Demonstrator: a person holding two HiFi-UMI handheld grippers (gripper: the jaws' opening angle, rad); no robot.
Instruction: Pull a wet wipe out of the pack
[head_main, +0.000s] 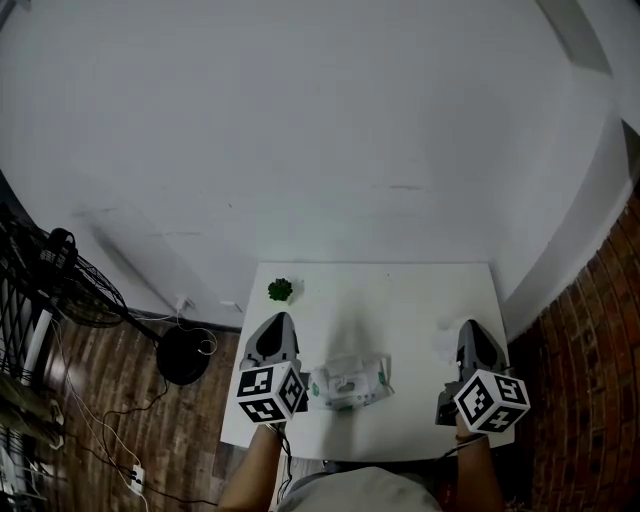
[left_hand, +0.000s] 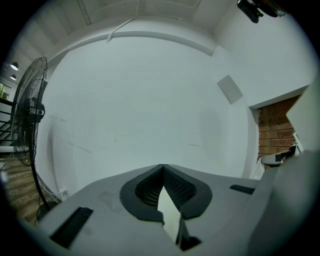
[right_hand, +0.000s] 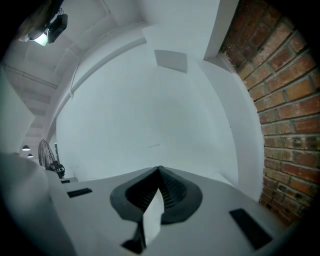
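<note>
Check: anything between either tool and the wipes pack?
Nothing visible. The wipes pack lies on the table between the left tool and the right tool, and nothing lies in either gap. The small plant sits farther back, off both paths.

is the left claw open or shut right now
Shut. In the left gripper view the left claw has its jaws touching at the tips, with nothing held between them.
</note>
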